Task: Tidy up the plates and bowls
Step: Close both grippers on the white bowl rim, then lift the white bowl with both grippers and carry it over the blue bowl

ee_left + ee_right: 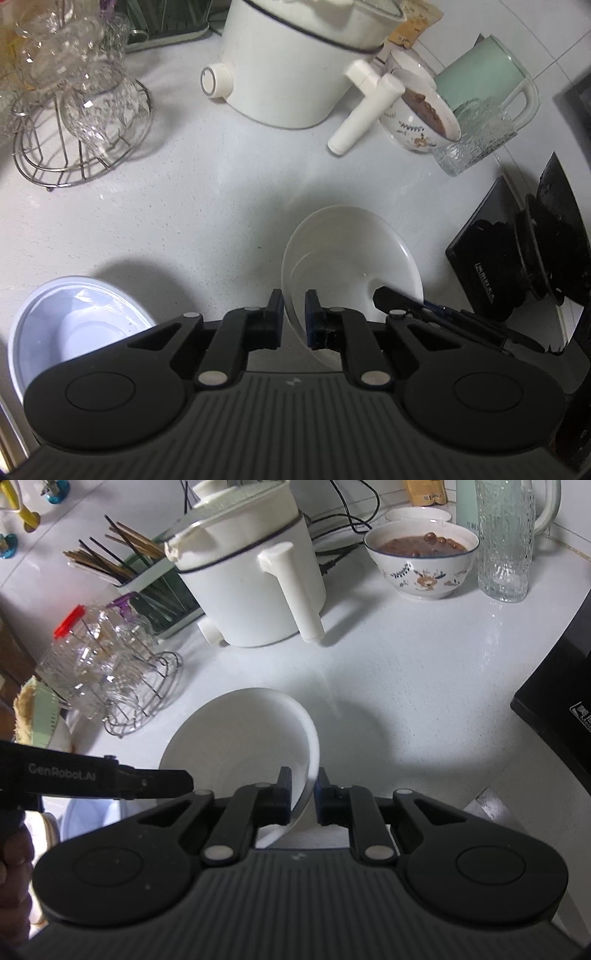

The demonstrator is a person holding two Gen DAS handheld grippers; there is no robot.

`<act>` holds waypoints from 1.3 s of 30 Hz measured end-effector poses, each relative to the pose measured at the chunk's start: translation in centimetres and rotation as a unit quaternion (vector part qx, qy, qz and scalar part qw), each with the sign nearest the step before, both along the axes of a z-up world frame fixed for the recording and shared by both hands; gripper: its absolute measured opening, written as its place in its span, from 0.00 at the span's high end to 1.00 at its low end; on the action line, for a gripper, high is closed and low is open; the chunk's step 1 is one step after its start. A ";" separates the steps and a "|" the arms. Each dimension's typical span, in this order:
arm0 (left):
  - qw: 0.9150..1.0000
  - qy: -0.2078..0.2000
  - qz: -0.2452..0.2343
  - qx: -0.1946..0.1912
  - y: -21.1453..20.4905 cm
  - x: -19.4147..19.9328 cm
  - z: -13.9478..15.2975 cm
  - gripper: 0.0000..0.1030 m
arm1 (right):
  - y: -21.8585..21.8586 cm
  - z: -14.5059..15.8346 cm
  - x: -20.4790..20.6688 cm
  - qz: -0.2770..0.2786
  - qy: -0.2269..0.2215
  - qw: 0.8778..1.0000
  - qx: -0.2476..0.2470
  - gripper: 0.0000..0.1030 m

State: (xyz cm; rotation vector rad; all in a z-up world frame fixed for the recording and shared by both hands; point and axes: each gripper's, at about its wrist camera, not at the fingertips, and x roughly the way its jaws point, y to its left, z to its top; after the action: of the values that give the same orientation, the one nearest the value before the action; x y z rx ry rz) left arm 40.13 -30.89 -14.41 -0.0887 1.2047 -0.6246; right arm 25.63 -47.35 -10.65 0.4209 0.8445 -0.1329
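Observation:
A plain white bowl (pixel 351 254) is held tilted above the white counter. My left gripper (pixel 294 308) is shut on its left rim. My right gripper (pixel 304 786) is shut on the opposite rim of the same bowl (pixel 240 738). The right gripper's finger (pixel 391 297) shows inside the bowl in the left wrist view, and the left gripper's finger (pixel 159 779) shows at the bowl's left in the right wrist view. A second white bowl (pixel 74 328) sits on the counter at lower left.
A white electric pot (pixel 291 66) with handle stands at the back. A patterned bowl of food (pixel 421 557), a textured glass (pixel 506 542) and a green kettle (pixel 484 70) stand back right. A wire rack of glasses (pixel 81 122) is left, a black appliance (pixel 554 709) right.

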 end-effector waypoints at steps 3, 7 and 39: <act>1.000 -0.002 0.006 -0.006 0.3 -0.2 0.9 0.87 | 0.1 0.7 -0.2 0.002 -0.007 1.000 0.004 0.85; 1.000 -0.014 0.008 0.000 0.5 -0.7 2.1 0.87 | 0.5 1.7 -0.3 0.007 -0.015 1.000 -0.004 0.85; 0.998 -0.049 0.050 -0.003 5.7 -2.7 8.2 0.86 | 3.8 6.6 -0.6 0.038 -0.053 0.998 0.022 0.85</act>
State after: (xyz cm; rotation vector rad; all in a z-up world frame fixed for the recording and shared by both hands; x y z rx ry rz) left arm 37.38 -25.17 -6.25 -0.1213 1.0977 -0.5392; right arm 25.04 -43.59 -4.03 0.4322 0.7590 -0.0211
